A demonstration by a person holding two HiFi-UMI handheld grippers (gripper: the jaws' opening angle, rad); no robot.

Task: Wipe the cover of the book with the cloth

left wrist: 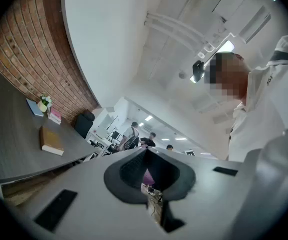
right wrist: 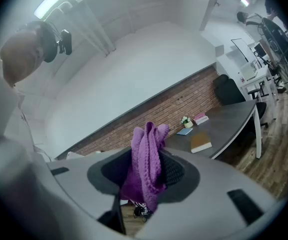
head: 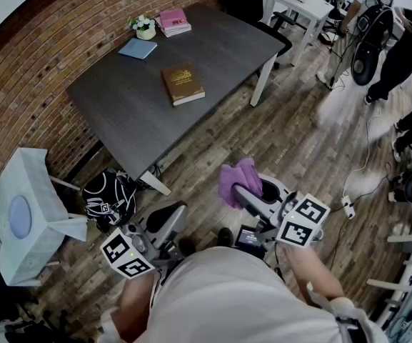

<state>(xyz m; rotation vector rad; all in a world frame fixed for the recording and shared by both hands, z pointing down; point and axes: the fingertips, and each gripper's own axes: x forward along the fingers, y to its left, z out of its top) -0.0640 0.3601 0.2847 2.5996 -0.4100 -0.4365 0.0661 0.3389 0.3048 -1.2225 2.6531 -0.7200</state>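
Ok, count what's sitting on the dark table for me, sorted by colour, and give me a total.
Brown book: 1
Blue booklet: 1
Pink stack of books: 1
White pot of flowers: 1
Total on the table: 4

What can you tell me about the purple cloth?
The cloth is purple, soft-looking and knitted, with ribbed stitches. It is bunched into folds and pinched in the right claw. One end sticks up past the claw, the other droops below. It is held in the air, short of the table, and only the claw touches it.
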